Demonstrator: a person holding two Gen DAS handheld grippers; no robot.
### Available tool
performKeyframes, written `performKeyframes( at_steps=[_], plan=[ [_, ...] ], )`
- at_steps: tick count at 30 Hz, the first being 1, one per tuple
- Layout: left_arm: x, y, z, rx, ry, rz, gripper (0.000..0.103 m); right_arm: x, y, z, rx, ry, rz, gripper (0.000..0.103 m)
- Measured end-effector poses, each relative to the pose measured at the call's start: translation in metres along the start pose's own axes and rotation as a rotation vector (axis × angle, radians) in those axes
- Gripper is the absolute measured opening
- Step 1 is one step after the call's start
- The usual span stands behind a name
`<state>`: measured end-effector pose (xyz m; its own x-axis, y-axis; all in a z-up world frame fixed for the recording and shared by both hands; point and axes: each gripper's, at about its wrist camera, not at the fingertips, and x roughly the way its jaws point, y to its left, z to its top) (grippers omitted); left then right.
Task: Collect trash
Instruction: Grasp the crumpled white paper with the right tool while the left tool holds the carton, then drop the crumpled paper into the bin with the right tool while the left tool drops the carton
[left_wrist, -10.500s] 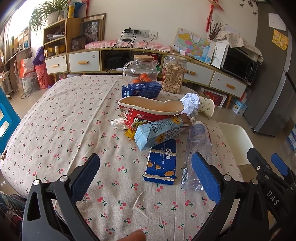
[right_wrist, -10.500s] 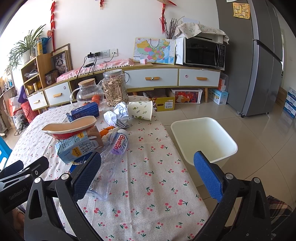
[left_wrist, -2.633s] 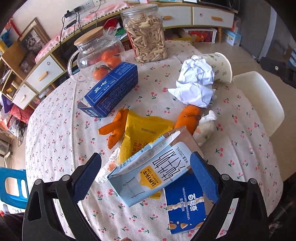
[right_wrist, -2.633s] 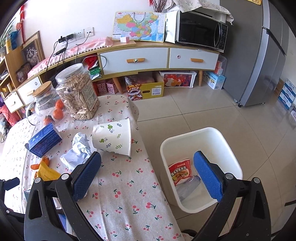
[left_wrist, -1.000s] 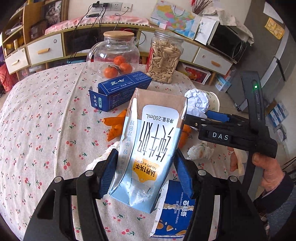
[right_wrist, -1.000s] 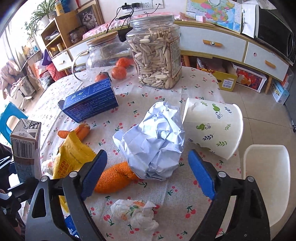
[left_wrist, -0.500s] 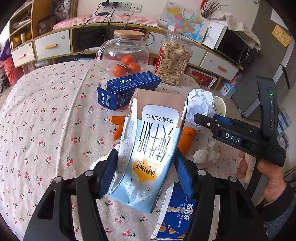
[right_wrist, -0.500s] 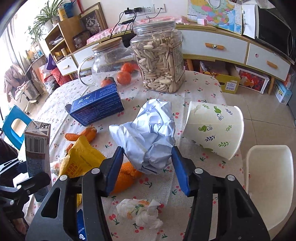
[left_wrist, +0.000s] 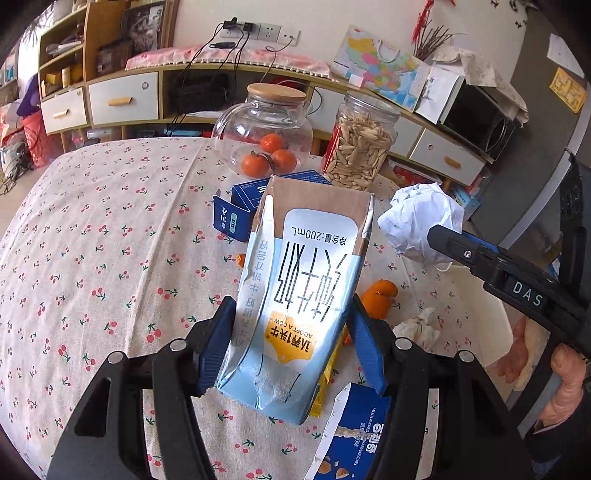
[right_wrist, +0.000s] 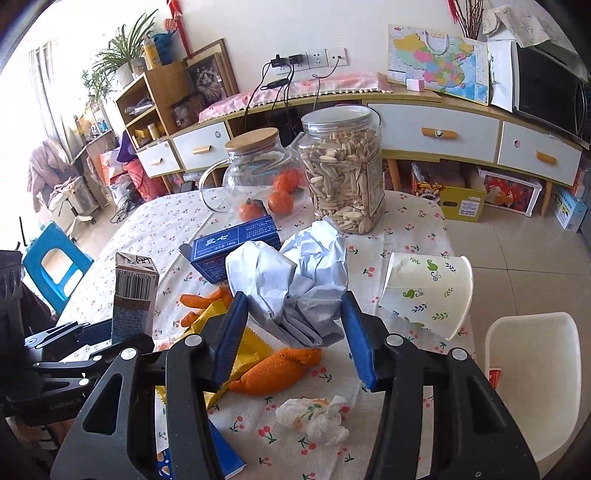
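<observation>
My left gripper is shut on a light-blue milk carton and holds it above the cherry-print table; the carton also shows in the right wrist view. My right gripper is shut on a crumpled ball of white paper, lifted off the table; the paper also shows in the left wrist view. Orange peel, a yellow wrapper, a crumpled tissue, a tipped paper cup and a blue biscuit box lie on the table.
A white bin stands on the floor off the table's right edge. A glass jug of oranges, a jar of seeds and a dark blue box stand at the back of the table. A blue stool is at left.
My right gripper has closed on the paper ball and lifted it. My left gripper keeps holding the milk carton and has shifted a little.
</observation>
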<state>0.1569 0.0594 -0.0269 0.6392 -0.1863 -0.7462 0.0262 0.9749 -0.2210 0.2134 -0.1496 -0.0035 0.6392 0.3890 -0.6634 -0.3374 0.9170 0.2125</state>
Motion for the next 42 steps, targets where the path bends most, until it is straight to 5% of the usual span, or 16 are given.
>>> performKeyframes(
  at_steps=[14,21,26,33,39,42],
  plan=[
    [-0.022,-0.029,0.004,0.023,-0.101,-0.002,0.06,-0.05,-0.023,0.008,0.013,-0.164,-0.112,0.049],
    [-0.017,-0.055,0.001,0.042,-0.085,-0.027,0.06,-0.073,-0.057,0.003,0.075,-0.218,-0.258,0.049],
    [-0.01,-0.081,0.002,0.076,-0.073,-0.049,0.06,-0.082,-0.097,-0.006,0.172,-0.202,-0.392,0.049],
    [-0.002,-0.122,0.004,0.14,-0.059,-0.076,0.06,-0.077,-0.168,-0.029,0.398,-0.046,-0.557,0.049],
    [0.006,-0.161,0.006,0.198,-0.045,-0.105,0.06,-0.088,-0.203,-0.044,0.509,0.009,-0.63,0.052],
    [0.013,-0.183,0.007,0.226,-0.036,-0.123,0.06,-0.106,-0.213,-0.048,0.563,-0.029,-0.654,0.068]
  ],
)
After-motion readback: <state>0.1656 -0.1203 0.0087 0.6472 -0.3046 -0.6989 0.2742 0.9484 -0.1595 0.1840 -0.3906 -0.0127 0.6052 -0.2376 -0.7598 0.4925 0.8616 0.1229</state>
